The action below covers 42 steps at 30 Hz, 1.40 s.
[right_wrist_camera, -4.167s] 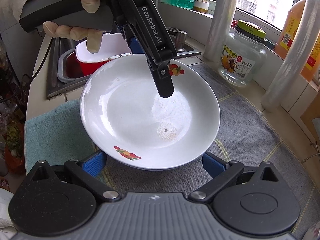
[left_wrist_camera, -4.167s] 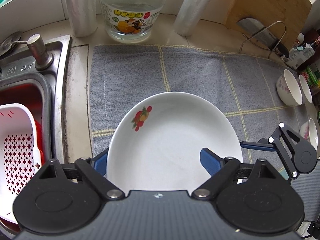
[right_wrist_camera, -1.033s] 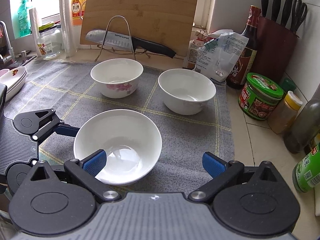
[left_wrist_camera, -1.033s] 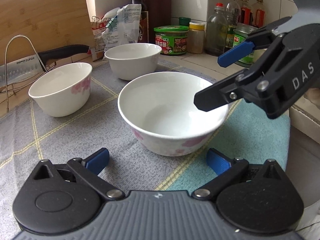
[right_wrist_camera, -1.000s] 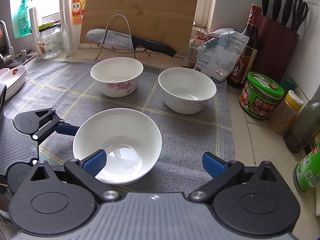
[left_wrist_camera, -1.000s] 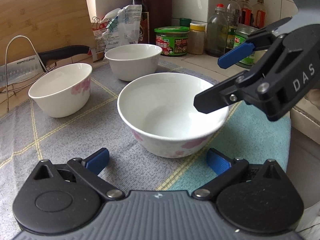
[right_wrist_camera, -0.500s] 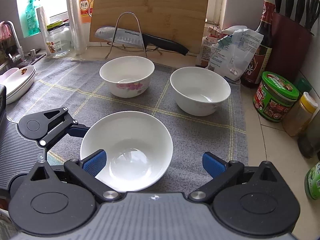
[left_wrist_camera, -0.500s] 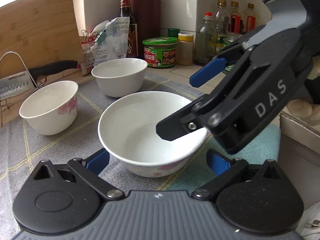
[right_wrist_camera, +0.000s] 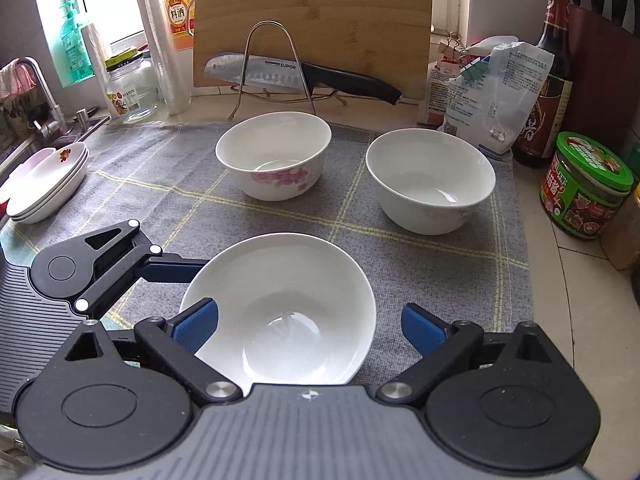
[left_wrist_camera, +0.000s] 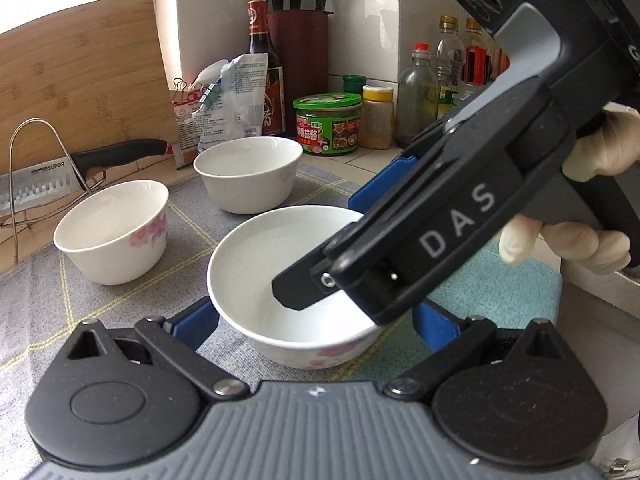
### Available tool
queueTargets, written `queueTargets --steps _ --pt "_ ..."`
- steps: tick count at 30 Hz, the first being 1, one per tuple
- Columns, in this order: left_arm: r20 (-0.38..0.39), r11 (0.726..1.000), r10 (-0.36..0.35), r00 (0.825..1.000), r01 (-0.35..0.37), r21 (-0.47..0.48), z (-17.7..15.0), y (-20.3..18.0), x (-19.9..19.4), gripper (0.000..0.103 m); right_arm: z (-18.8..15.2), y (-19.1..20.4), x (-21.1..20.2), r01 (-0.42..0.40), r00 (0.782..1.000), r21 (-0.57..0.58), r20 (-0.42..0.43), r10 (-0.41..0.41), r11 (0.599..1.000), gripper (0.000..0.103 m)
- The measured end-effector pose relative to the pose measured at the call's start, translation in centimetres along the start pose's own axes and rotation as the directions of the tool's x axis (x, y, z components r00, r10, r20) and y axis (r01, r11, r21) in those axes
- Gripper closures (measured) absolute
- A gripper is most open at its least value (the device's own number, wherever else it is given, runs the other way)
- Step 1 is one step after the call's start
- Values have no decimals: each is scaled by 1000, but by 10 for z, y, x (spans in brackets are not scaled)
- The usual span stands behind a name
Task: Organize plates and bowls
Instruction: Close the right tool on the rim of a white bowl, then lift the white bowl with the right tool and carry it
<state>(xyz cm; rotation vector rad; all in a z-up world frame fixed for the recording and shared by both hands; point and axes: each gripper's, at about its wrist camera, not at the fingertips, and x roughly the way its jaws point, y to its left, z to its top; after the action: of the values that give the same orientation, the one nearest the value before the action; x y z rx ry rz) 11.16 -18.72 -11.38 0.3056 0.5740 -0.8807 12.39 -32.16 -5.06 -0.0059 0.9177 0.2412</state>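
Both the left gripper [left_wrist_camera: 316, 330] and right gripper [right_wrist_camera: 308, 324] have fingers spread wide around the near bowl [right_wrist_camera: 280, 308].

3 bowls [right_wrist_camera: 282, 312], 3 stacked plates [right_wrist_camera: 48, 178].

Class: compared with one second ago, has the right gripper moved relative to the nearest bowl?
Yes. In the left wrist view, the right gripper has come down and inward, its finger now inside the nearest bowl.

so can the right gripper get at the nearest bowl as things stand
Probably yes: the right gripper is open and straddles the nearest bowl's rim, one finger inside. The left gripper flanks the bowl but seems not to block it.
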Motion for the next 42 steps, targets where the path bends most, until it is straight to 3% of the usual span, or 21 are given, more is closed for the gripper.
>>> queueTargets --steps 6,27,42 --pt "9 1000 -3 1000 3 -5 1 2 -3 3 2 -1 6 -26 999 24 -18 26 999 15" --pt "9 999 -33 999 33 -42 2 9 -6 7 5 4 2 -32 999 28 -21 32 999 18" --pt "-7 998 -4 1000 3 -70 4 20 -21 7 19 4 7 -136 989 92 -52 141 986 18"
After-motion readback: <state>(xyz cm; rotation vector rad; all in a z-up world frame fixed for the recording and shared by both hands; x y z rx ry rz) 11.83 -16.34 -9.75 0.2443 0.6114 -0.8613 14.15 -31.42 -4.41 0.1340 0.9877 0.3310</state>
